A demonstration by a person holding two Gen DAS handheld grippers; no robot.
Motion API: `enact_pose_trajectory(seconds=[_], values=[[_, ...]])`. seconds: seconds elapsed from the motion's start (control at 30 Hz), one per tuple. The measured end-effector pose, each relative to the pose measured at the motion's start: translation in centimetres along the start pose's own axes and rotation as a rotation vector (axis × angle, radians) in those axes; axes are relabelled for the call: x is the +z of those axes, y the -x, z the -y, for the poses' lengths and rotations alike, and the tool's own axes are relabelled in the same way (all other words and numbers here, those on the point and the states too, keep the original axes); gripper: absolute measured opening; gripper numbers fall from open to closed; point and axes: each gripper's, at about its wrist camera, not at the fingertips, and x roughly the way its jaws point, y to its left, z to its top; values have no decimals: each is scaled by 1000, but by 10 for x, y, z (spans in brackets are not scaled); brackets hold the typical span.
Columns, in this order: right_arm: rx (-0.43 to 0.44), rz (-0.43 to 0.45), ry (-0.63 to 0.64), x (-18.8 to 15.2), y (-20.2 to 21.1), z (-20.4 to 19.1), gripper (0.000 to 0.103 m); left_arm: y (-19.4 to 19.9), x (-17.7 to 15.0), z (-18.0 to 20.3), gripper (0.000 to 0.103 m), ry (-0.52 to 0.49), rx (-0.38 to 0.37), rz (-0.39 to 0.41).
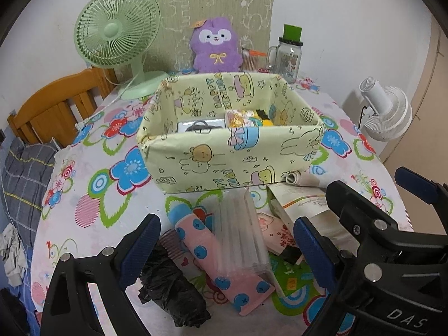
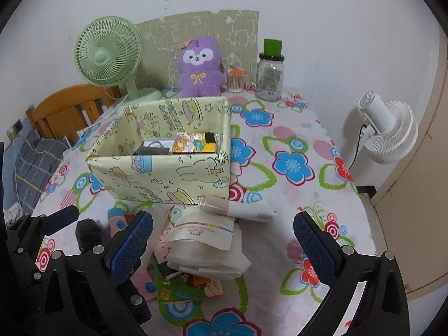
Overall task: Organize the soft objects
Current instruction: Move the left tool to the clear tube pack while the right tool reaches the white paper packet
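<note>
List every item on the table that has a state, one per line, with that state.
left gripper: jaws open, holding nothing
right gripper: jaws open, holding nothing
storage box: open top, partly filled
glass jar: upright, lid on
green fan: upright; blades unclear
purple plush: upright, outside the box
black bag: crumpled on the table
pink pouch: lying flat under a clear packet

Two fans, green fan (image 1: 116,32) and white fan (image 1: 387,112); one box (image 1: 232,151); one plush (image 1: 214,46); one jar (image 1: 288,56).
</note>
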Motion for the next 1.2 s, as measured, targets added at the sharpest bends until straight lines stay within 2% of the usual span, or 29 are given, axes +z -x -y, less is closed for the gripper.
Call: enact_pose_trajectory(seconds=[0.57,0.77,1.03,1.13,1.2], values=[[4,-109,-12,-10,-46,-5,102,-40,-8,-6,95,4,-23,-90],[-5,-135,0,-9,-61,-7,102,-49,-8,3,88,-18,-35,-102],[25,-163,-20,-9,-75,-4,102,-51,-7,12,81,-58,-12,-81],[51,-169,-26,-10,-77,-5,97,-51,-7,13,77,-66,-2,-75],[61,-176,-32,-11,-79,-5,89,-51,-7,15,73,-74,8,-69]])
